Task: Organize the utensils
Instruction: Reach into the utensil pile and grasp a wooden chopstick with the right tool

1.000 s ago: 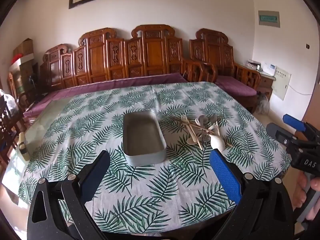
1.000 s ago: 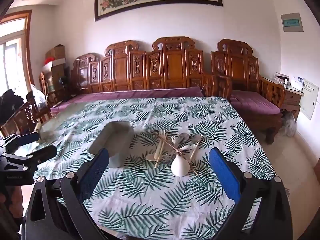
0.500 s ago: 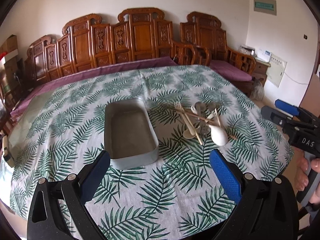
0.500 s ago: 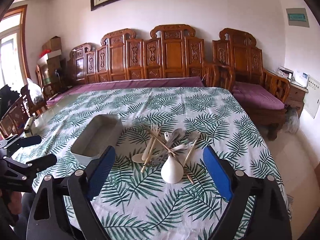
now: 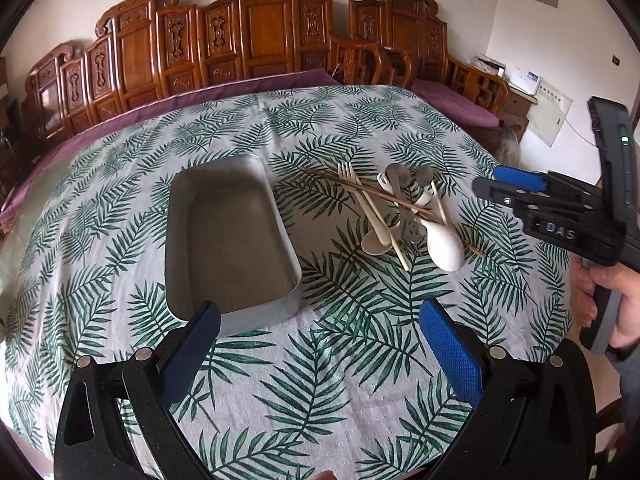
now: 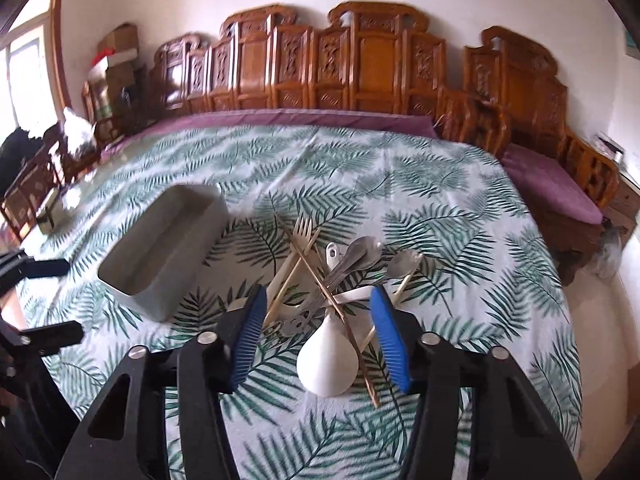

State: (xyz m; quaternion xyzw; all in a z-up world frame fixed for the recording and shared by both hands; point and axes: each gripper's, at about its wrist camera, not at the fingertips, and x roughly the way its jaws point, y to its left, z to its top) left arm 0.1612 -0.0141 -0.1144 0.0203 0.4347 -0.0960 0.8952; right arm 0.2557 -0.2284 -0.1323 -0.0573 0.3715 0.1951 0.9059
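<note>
Far left of the desk [image 5: 92,216], under a palm-leaf cloth [image 5: 320,392]: one grey tray [image 5: 224,236], rectangular, nothing in it, long side running away from the cameras. Left hand-held gripper [image 5: 320,344] hanging low over the near edge, jaws spread wide, nothing between them, left pad just before the tray's near corner.

Right of the tray, a clear strip of cloth, then the heap of utensils [image 5: 400,216]: one pale fork [image 5: 352,184], one cream spoon [image 5: 378,236], one big white spoon [image 5: 444,244], two grey metal spoons [image 5: 408,176] counted, thin wooden chopsticks [image 5: 360,190] crossing over the rest, exact count unclear. All tangled, sticks lying over handles.

Right hand-held gripper [image 6: 320,336] low over that heap, jaws half closed and just been narrowing, pads flanking the white spoon's [image 6: 328,360] handle but not visibly pressing on it; nothing lifted.

Left view only: the right tool from the side, held in a hand [image 5: 612,304] at the desk's right edge. Right view only: a small white scoop [image 6: 331,252] among the handles, a small box [image 6: 48,212] at the desk's far left edge, cartons stacked in the corner. Behind, in both: a carved wooden bench [image 5: 248,36] with purple cushions.
</note>
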